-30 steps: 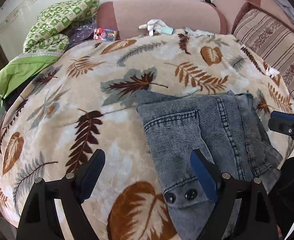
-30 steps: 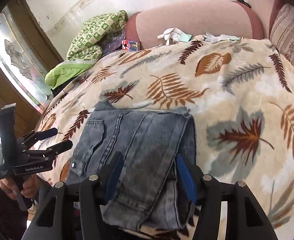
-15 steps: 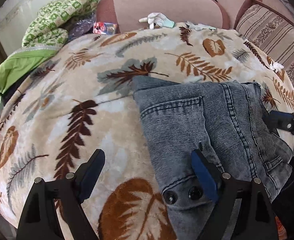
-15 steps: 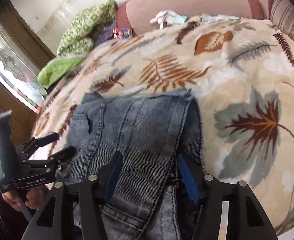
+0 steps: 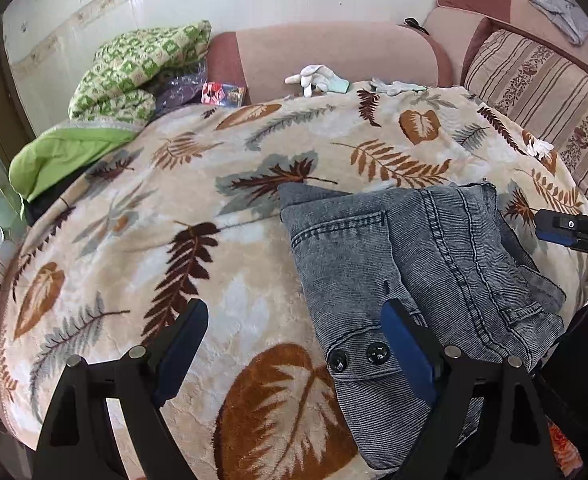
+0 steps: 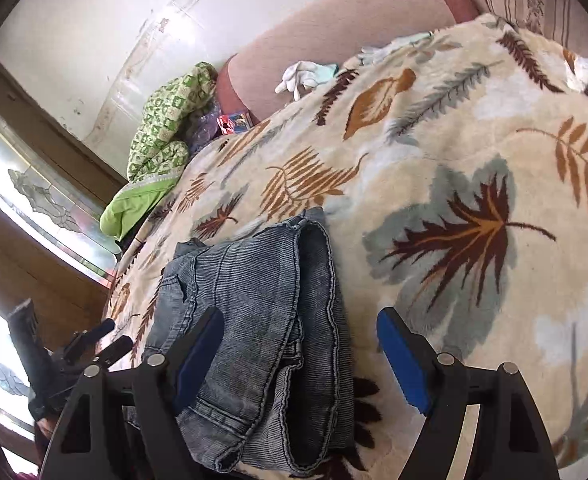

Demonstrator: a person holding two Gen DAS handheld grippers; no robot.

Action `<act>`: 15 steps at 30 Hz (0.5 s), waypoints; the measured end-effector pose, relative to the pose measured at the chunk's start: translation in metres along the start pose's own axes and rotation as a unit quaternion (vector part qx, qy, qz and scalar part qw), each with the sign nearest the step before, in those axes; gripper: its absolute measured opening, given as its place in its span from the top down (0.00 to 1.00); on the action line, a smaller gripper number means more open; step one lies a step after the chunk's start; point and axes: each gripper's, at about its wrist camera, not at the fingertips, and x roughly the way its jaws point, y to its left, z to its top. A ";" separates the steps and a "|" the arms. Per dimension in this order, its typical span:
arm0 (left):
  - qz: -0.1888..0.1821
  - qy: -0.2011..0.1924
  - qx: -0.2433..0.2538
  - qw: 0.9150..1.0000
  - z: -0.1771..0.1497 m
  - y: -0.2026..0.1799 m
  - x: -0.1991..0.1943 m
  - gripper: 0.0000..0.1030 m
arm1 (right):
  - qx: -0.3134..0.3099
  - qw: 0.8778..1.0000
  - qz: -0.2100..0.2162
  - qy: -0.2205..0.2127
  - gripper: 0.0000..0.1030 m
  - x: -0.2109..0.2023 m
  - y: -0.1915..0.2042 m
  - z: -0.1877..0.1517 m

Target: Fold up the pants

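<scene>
**Folded jeans lie on the leaf-print blanket, both tongs spread wide**

The grey denim jeans (image 5: 409, 272) lie folded in a compact stack on the leaf-print blanket (image 5: 198, 216), filling the lower right of the left wrist view and the lower left of centre in the right wrist view. Two dark buttons (image 5: 357, 356) show on the waistband at the near end of the stack.

The left tongs (image 5: 294, 348) stand wide apart, holding nothing; one blue pad (image 5: 407, 356) sits over the waistband edge, the other over bare blanket. The right tongs (image 6: 299, 356) are likewise spread apart and empty, with the folded leg ends of the jeans lying between their blue pads.

At the upper left of the left wrist view sits a green patterned quilt (image 5: 134, 68). A white glove (image 5: 313, 78) rests at the blanket's far edge against the pink sofa back (image 5: 325, 52), and a striped cushion (image 5: 541, 80) fills the upper right.
</scene>
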 end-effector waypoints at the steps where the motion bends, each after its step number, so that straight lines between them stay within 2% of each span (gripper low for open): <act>1: 0.004 -0.004 0.003 1.000 0.001 -0.002 -0.001 0.14 | -0.007 1.000 -0.001 -0.006 0.21 -0.001 0.001 -0.001; 4: 0.015 -0.007 0.006 1.000 0.003 -0.005 -0.002 0.14 | -0.021 0.999 0.014 -0.023 0.21 -0.005 0.005 -0.002; 9: 0.021 -0.001 0.004 1.000 0.004 -0.007 0.001 0.14 | -0.044 0.998 0.010 -0.047 0.21 -0.011 0.014 -0.006; 15: 0.032 0.005 -0.001 0.999 0.004 -0.007 0.003 0.14 | -0.049 0.998 0.009 -0.042 0.21 -0.008 0.016 -0.006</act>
